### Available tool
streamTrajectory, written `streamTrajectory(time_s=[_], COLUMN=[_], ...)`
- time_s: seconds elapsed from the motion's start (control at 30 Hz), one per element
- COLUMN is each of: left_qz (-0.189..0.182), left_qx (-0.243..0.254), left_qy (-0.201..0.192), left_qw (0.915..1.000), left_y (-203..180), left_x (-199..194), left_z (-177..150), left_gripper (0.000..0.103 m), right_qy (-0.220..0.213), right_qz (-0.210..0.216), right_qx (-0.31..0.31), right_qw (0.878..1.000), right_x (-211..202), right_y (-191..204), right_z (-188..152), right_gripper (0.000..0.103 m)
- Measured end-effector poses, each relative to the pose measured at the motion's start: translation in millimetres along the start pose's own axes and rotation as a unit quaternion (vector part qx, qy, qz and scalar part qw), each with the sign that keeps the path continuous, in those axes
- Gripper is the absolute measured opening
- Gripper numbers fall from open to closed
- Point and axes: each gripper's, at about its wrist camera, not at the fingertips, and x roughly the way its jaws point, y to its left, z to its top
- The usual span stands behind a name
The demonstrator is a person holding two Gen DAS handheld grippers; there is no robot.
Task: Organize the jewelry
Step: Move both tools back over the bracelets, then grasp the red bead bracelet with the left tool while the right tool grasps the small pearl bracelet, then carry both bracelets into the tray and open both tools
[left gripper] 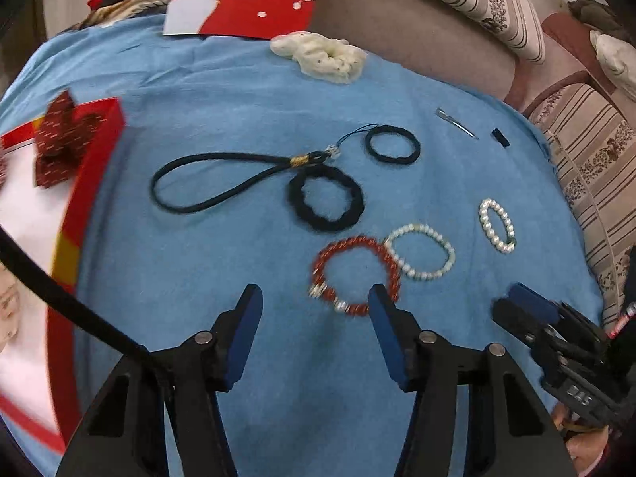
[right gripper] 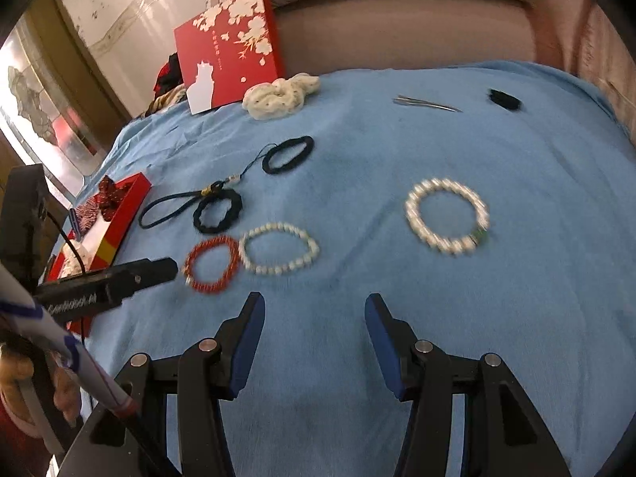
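Left wrist view: left gripper (left gripper: 316,298) is held wide open, empty, over red beaded bracelet (left gripper: 355,274); right gripper (right gripper: 314,306) likewise gapes empty above blue cloth (right gripper: 437,318).

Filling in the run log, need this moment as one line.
left gripper: open, empty, over red beaded bracelet | right gripper: open, empty | red open box: left | blue cloth

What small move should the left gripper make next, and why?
Probably lower the left gripper a little and forward onto the red bead bracelet. Its jaws stand open and empty, and the bracelet's near edge lies just ahead of the fingertips on the blue cloth, closer than any other piece. It touches the white pearl bracelet, so grip its near side.
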Motion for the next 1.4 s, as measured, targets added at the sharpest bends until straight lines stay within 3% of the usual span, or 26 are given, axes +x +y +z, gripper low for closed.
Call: streamTrajectory(time_s=[0.17, 0.33, 0.37, 0.4, 0.43, 0.5, 0.63, 1.03, 1.17, 1.4], left_qz=[-0.006, -0.001, 0.003, 0.01, 0.019, 0.014, 0.001, -0.017, -0.007, 0.053], left_qx=[0.011, 0.024, 0.027, 0.033, 0.038, 0.039, 0.032, 0.015, -0.002, -0.032], left_qy=[0.015, -0.002, -0.006, -0.009, -0.009, -0.009, -0.019, -0.098, -0.107, -0.114], left_qw=[0.9998, 0.9997, 0.9996, 0.9994, 0.9991, 0.9991, 0.9993, 0.9949, 0.9943, 0.9916], left_y=[-3, -10, -12, -14, -16, -17, -16, 19, 50, 119], left_x=[24, 31, 31, 32, 32, 30, 9, -115, -143, -165], left_z=[9, 10, 8, 8, 6, 5, 4, -9, -12, -1], left_gripper=[0.049, 0.049, 0.039, 0.027, 0.008, 0.007, 0.007, 0.007, 0.007, 0.007], right_qy=[0.016, 0.023, 0.02, 0.018, 0.016, 0.017, 0.013, -0.042, -0.052, -0.051], right_qz=[-0.001, -0.007, -0.014, -0.023, -0.036, -0.032, -0.014, 0.019, 0.033, 0.066], right_qx=[-0.011, -0.032, -0.042, -0.047, -0.057, -0.061, -0.055, -0.067, -0.083, -0.117], right_qw=[1.0, 0.999, 0.999, 0.998, 0.998, 0.997, 0.998, 0.997, 0.995, 0.99], right_x=[33, 55, 57, 59, 60, 60, 44, -35, -54, -57], right_y=[2, 10, 14, 16, 19, 20, 23, 61, 82, 135], right_z=[21, 28, 27, 27, 26, 28, 33, 38, 40, 44], right_gripper=[0.054, 0.048, 0.046, 0.036, 0.029, 0.007, 0.007, 0.006, 0.007, 0.007])
